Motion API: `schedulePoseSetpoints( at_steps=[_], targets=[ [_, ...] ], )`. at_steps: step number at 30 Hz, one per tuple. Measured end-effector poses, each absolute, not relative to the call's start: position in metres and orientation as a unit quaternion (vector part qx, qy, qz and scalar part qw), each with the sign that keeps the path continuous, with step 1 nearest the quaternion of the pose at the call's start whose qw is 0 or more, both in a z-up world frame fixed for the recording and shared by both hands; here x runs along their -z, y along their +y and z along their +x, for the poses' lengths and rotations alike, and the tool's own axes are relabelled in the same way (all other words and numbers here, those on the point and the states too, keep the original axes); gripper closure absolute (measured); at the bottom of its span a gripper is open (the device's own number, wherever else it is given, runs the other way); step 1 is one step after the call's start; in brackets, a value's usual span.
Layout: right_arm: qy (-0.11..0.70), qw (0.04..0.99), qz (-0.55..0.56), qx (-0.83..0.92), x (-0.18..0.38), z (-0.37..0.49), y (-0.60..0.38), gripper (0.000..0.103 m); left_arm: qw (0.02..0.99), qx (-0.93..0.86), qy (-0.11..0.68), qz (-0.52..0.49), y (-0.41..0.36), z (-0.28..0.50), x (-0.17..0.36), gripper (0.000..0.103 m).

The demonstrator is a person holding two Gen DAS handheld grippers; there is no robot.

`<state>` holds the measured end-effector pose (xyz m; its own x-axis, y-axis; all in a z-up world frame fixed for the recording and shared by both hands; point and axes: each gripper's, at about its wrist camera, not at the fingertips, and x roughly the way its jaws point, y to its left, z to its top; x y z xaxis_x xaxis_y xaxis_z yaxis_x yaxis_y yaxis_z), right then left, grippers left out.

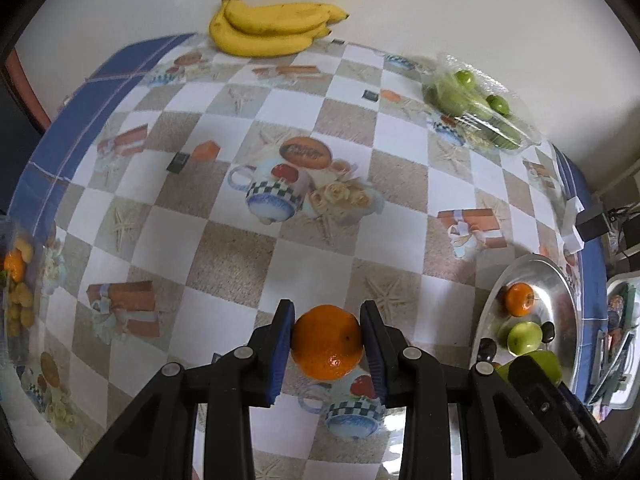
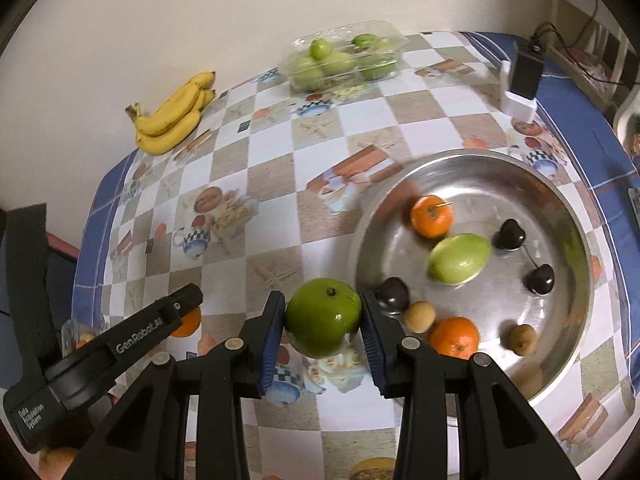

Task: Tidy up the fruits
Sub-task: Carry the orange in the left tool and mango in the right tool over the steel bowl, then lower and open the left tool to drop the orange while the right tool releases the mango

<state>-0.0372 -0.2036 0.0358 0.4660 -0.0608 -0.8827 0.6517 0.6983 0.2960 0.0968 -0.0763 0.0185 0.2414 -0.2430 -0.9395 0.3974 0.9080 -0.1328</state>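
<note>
My left gripper [image 1: 327, 342] is shut on an orange [image 1: 327, 342] and holds it above the checkered tablecloth. My right gripper [image 2: 323, 322] is shut on a green apple [image 2: 323, 322], just left of the metal bowl [image 2: 560, 360]. The bowl holds two oranges [image 2: 432, 216], a green apple [image 2: 460, 258], dark cherries [image 2: 508, 234] and small brown fruits [image 2: 418, 316]. The bowl also shows at the right of the left wrist view [image 1: 560, 276]. The left gripper's arm [image 2: 120, 344] shows at the lower left of the right wrist view.
A bunch of bananas [image 1: 268, 24] lies at the table's far edge by the wall. A clear plastic box of green apples [image 2: 344, 60] stands at the back. A clear container with small fruits [image 1: 16, 280] sits at the left edge. A black box on a white base [image 2: 524, 80] stands far right.
</note>
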Motion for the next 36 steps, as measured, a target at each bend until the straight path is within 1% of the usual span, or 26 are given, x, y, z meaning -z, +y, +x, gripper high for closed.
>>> schedulePoseSetpoints(
  at_steps=[13, 24, 30, 36],
  targets=[
    [0.437, 0.78, 0.348, 0.281, -0.042, -0.073, -0.255, 0.064, 0.793, 0.263, 0.541, 0.092, -0.12, 0.062, -0.046, 0.067],
    [0.42, 0.753, 0.394, 0.319, -0.035, -0.109, -0.293, 0.064, 0.771, 0.343, 0.511, 0.163, -0.178, 0.008, -0.044, 0.067],
    [0.413, 0.741, 0.41, 0.335, -0.033, -0.124, -0.307, 0.064, 0.769, 0.361, 0.498, 0.175, -0.194, 0.001, -0.039, 0.067],
    [0.428, 0.734, 0.408, 0.333, -0.026, -0.123, -0.309, 0.064, 0.772, 0.365, 0.488, 0.182, -0.207, 0.005, -0.02, 0.066]
  ],
)
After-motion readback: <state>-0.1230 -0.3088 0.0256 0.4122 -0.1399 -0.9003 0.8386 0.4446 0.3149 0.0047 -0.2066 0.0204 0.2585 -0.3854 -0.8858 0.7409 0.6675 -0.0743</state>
